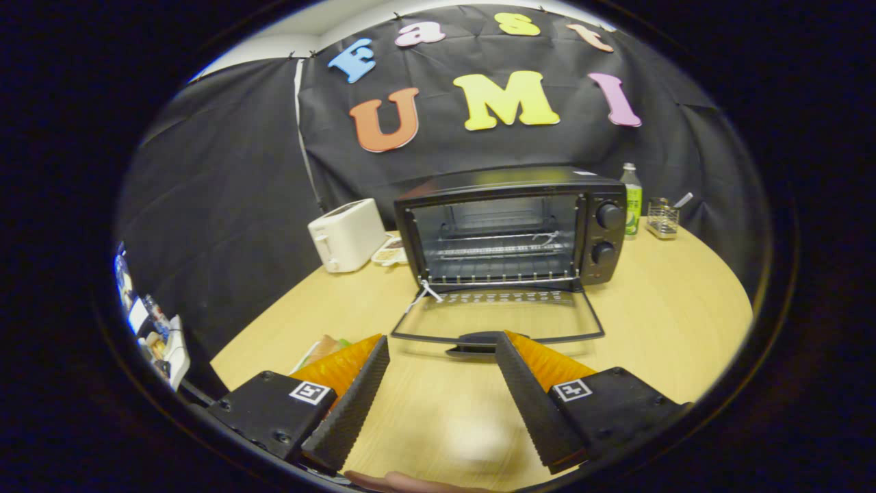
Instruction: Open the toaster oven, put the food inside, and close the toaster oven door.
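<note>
the toaster oven [510, 226] stands on the wooden tabletop [671, 322] beyond the fingers, its glass door [498, 316] folded fully down and flat toward them; the wire rack [503, 248] inside is bare; the gripper [441, 346] has its fingers spread wide and released, holding nothing, the door handle [479, 340] just ahead between their tips; a white toaster [345, 234] sits beside the oven, a green bottle [632, 200] on its other side; some food packaging [321, 349] lies partly hidden behind one finger.

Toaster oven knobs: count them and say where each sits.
2. Both are on the toaster oven control panel, right of the open door: upper knob, lower knob directly below. The open gripper holds nothing.
</note>
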Tool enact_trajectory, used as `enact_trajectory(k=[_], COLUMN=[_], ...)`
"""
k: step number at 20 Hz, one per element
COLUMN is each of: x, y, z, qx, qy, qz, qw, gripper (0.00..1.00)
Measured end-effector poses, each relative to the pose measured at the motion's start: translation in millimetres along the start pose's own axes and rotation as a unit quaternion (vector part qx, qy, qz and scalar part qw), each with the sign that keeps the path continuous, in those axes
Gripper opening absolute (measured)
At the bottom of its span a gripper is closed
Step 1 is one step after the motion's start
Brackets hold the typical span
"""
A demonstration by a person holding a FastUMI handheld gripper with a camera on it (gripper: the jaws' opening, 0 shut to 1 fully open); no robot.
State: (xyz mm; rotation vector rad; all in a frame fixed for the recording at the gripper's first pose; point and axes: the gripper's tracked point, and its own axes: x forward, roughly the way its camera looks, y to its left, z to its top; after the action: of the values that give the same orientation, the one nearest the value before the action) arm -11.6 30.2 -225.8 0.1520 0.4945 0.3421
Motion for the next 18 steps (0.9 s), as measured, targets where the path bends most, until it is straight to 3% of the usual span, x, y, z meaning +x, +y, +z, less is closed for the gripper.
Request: enact_trajectory(k=[3,6,13,18], x=[-6,-9,4,25], y=[36,71,80,73], z=[6,-1,-34,-46], qx=[0.022,0.055,0.083,0.086], qy=[0.053,0.141,0.276,0.308], qz=[0.074,0.147,0.141,0.121], qw=[0.996,0.978,0.947,0.940], gripper=[1.00,1.00,1.00,0.95])
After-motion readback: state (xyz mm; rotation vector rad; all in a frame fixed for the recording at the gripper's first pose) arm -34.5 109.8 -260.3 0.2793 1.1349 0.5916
